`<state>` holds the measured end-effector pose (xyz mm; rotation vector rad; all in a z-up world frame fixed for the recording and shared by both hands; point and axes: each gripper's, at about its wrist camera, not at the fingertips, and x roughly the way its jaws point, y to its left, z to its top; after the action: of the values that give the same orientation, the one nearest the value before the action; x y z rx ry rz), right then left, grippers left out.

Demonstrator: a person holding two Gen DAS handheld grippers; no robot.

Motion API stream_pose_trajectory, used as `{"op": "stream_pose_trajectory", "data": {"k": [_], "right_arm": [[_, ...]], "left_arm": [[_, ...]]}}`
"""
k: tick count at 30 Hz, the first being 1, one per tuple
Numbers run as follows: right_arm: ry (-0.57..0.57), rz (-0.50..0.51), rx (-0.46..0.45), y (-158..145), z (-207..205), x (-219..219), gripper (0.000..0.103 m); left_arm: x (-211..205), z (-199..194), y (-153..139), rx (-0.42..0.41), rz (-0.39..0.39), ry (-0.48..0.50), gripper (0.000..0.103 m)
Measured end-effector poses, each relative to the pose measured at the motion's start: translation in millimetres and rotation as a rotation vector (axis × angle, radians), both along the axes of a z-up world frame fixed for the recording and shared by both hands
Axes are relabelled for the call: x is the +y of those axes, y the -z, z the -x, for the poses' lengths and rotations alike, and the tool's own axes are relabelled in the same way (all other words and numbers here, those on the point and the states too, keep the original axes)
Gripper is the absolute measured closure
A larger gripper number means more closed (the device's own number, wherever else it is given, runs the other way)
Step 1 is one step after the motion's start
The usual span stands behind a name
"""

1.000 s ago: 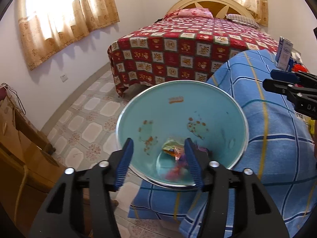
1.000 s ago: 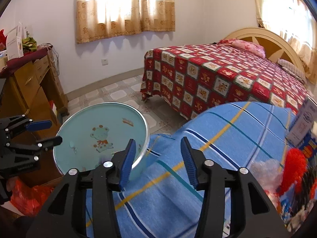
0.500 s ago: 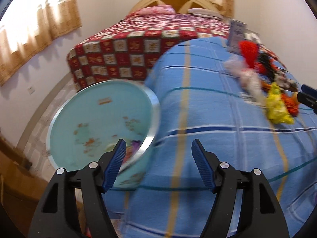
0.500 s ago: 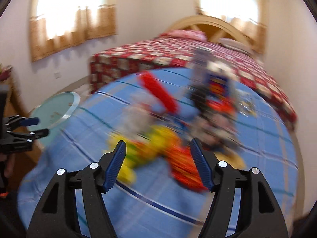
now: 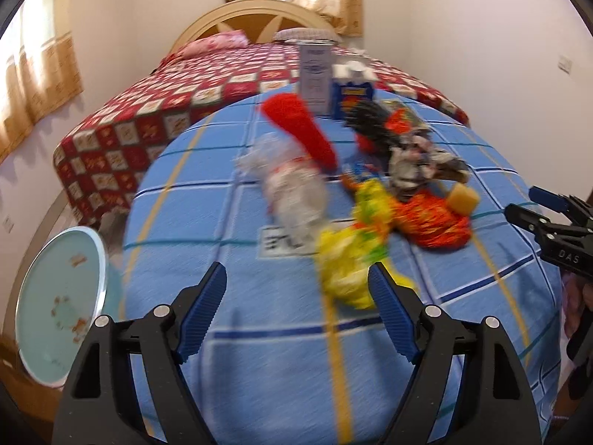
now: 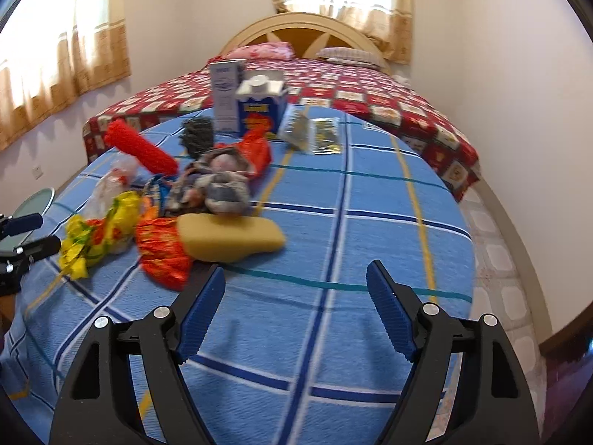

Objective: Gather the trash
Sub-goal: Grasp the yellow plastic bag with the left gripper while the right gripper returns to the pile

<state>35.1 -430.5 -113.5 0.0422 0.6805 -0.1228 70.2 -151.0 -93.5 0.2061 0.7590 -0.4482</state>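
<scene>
Left wrist: left tool jaws opening, empty; right tool likewise, above trash pile.

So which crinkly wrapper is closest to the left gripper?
The yellow wrapper, right by the left gripper; the orange wrapper lies farther back.

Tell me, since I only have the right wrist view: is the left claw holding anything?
Observer: No. The left claw is opening with nothing between its fingers; the yellow wrapper lies on the cloth just ahead of its right finger.
Operator: And the bin? I see a sliver.
Observer: The pale green bin sits off the blue-clothed table, to that claw's left, mouth facing its camera.
Operator: Anything under the clear bag?
Observer: A white printed slip lies partly under the clear plastic bag.
</scene>
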Motion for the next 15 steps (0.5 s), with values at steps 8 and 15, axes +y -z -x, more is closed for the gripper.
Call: {"op": "stream_pose_trajectory", "data": {"k": [8, 15], "right_arm": [[0.010, -0.028, -0.008, 4, -4, -6, 0.024], [0.001, -0.049, -0.041, -10, -19, -2, 0.024]], "left_arm": [[-26, -6, 20, 0.065, -0.009, 0.077, 0.044], [-29, 4, 13, 0.064, 0.010, 0.160, 0.075]]}}
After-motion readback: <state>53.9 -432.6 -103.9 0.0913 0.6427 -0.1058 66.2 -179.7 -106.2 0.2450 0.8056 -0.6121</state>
